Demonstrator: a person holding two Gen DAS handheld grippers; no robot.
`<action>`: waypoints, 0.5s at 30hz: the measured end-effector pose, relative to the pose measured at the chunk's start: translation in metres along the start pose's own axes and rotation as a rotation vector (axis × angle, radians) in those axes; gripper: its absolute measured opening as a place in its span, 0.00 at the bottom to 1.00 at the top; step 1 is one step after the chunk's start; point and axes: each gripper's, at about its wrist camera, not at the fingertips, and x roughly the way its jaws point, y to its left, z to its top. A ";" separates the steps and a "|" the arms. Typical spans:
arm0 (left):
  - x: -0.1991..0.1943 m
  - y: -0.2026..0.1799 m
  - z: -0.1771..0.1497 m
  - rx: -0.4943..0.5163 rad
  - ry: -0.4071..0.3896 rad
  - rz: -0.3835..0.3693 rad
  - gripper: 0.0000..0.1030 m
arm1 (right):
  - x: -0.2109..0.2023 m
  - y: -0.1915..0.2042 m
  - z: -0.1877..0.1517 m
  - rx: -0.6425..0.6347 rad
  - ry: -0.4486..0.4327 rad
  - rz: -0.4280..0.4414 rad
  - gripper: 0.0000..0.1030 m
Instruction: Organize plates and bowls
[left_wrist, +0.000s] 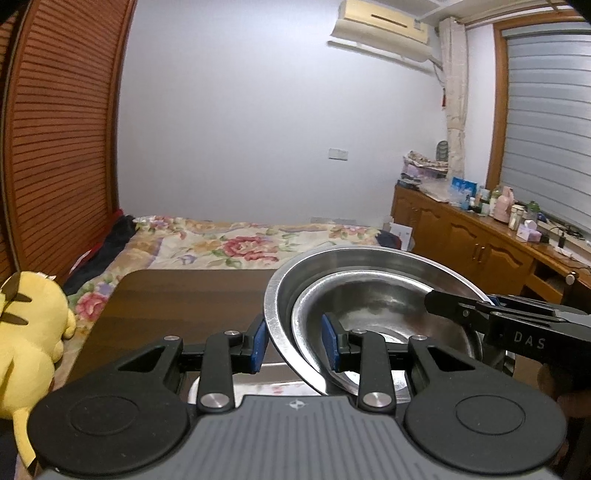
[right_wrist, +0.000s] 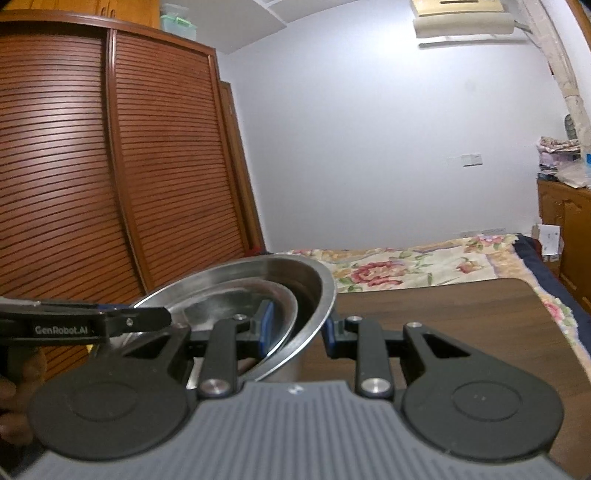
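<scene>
Two nested steel bowls are held above a dark wooden table (left_wrist: 177, 295). The outer large bowl (left_wrist: 369, 258) holds a smaller bowl (left_wrist: 373, 314) inside it. My left gripper (left_wrist: 295, 341) has its blue pads on either side of the bowls' left rims. My right gripper (right_wrist: 297, 326) has its pads on either side of the right rims (right_wrist: 317, 314). The jaws stand apart by the width of the rims; firm contact is unclear. Each gripper shows in the other's view: the right one (left_wrist: 491, 317), the left one (right_wrist: 92, 323). A flat steel plate (left_wrist: 258, 384) lies under the bowls.
A yellow plush toy (left_wrist: 26, 343) lies at the table's left edge. A bed with a floral cover (left_wrist: 240, 247) lies beyond the table. A slatted wooden wardrobe (right_wrist: 110, 166) stands to the left, and a wooden cabinet with bottles (left_wrist: 498, 236) to the right.
</scene>
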 end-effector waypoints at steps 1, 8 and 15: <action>0.000 0.004 -0.001 -0.006 0.004 0.004 0.33 | 0.003 0.003 -0.001 -0.002 0.005 0.006 0.29; -0.007 0.025 -0.012 -0.025 0.024 0.039 0.33 | 0.018 0.022 -0.010 -0.028 0.055 0.037 0.29; -0.011 0.040 -0.018 -0.047 0.035 0.068 0.33 | 0.026 0.039 -0.018 -0.043 0.096 0.066 0.29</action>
